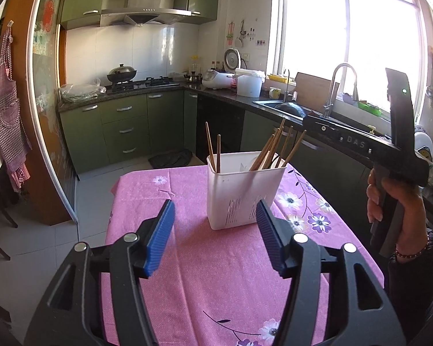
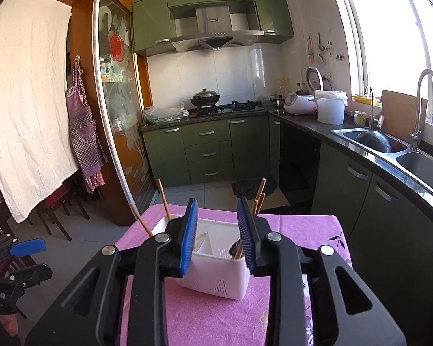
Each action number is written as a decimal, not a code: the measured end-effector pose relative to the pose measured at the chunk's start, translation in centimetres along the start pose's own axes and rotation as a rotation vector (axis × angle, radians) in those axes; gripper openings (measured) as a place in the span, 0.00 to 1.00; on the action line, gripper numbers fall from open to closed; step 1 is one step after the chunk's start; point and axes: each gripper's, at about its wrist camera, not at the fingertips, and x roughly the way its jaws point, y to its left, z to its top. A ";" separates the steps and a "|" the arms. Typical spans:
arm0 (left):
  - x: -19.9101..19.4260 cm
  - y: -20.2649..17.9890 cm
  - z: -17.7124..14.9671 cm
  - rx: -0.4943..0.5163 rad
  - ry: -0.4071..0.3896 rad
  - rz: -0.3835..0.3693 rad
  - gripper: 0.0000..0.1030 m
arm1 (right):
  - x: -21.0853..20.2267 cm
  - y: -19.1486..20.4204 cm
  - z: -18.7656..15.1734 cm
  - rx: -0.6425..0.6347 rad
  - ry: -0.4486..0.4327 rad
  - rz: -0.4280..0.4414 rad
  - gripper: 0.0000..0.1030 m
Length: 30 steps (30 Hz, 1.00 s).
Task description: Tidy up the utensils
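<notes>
Above the holder [image 2: 216, 262] on the worktop [image 1: 216, 274], both grippers, left [image 1: 215, 227] and right [image 2: 218, 238], hang with jaws released and empty, so I'd lower the right squarely over one chopstick [image 2: 259, 196] before clenching.

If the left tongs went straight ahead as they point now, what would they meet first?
Most likely the white utensil holder with chopsticks, standing on the pink tablecloth. The left tongs are open and empty; depth is unclear.
</notes>
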 end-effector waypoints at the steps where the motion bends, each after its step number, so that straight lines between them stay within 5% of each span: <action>1: -0.5 -0.2 -0.5 -0.001 -0.008 0.004 0.61 | -1.2 0.1 -0.9 0.001 -0.009 -0.004 0.44; 6: -2.4 -0.6 -2.9 -0.018 -0.026 0.007 0.74 | -6.7 0.8 -6.5 -0.011 -0.020 -0.039 0.64; 8: -3.1 -0.9 -3.9 -0.019 -0.033 0.012 0.87 | -8.8 1.1 -8.5 -0.021 -0.019 -0.054 0.71; 13: -4.5 -1.7 -5.6 -0.007 -0.043 0.031 0.92 | -13.4 2.0 -12.3 -0.014 -0.043 -0.065 0.90; 30: -8.5 -1.1 -7.4 -0.060 -0.067 0.021 0.93 | -22.0 3.9 -13.8 -0.012 -0.134 -0.091 0.95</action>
